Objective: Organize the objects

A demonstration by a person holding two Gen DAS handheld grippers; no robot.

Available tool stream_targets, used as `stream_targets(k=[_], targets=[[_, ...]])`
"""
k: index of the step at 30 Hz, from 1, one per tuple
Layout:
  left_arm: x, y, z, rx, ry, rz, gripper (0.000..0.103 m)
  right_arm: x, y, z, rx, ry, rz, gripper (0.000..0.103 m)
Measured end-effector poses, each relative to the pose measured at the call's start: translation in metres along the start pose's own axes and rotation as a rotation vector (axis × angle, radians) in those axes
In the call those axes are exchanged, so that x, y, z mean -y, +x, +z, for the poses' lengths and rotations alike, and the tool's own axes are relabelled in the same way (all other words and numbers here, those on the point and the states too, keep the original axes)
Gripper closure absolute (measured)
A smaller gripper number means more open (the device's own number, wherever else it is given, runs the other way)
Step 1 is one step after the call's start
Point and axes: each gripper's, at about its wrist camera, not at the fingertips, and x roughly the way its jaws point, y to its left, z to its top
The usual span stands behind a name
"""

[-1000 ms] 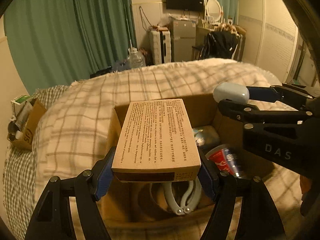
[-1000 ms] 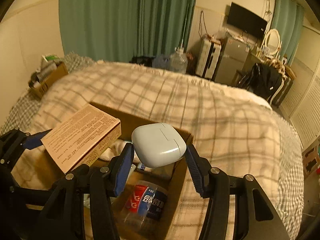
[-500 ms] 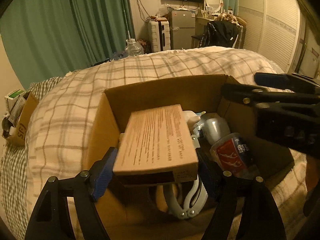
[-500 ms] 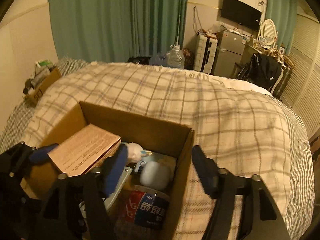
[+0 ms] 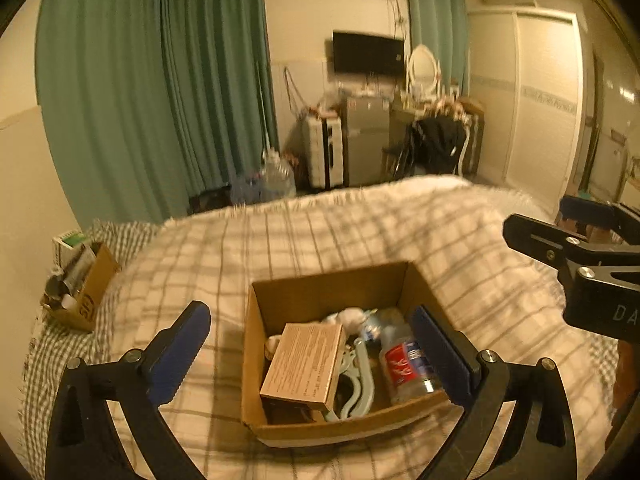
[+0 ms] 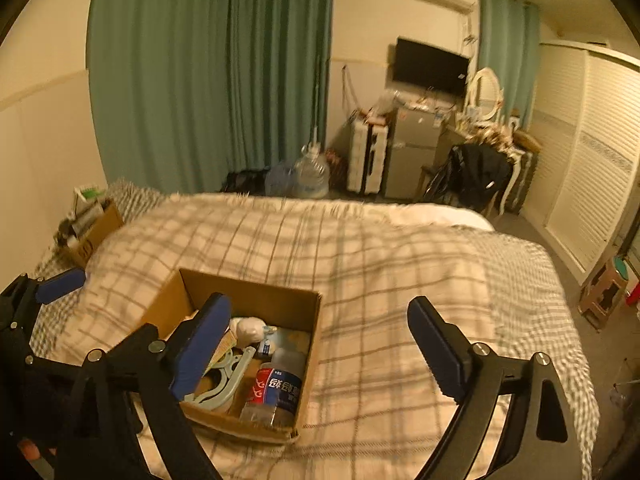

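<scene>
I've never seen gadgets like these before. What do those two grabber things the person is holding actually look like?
Each hand-held gripper is a matte black frame that forks into two angular fingers. The left hand-held gripper and the right hand-held gripper both carry flat blue pads on the inner faces of the fingers, with small silver bolt heads at the joints. White letters, partly cut off, mark the right one's body. No cables or sleeves show.

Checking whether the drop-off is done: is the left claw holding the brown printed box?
No. The left claw is open and empty, and the brown printed box lies inside the cardboard box.
</scene>
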Motion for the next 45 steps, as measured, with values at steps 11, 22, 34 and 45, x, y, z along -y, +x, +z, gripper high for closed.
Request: stream_targets(k=[11, 22, 34, 45], targets=[[-0.010, -0.119, 0.010, 0.228, -0.042, 0.045, 0.000, -0.006, -0.132, -0.003, 0.208, 0.005, -0.063, 0.000], [-0.012, -0.146, -0.055, 0.297, -0.101, 0.067, 0.000, -0.021, -0.140, -0.073, 0.261, 0.023, -0.111, 0.000], [-0.015, -0.105, -0.102, 0.230, -0.107, 0.136, 0.000, -0.023, -0.097, -0.113, 0.214, 0.008, -0.108, 0.000], [-0.014, -0.108, -0.105, 0.210, -0.120, 0.103, 0.000, -0.025, -0.097, -0.115, 0.211, 0.014, -0.081, 0.000]])
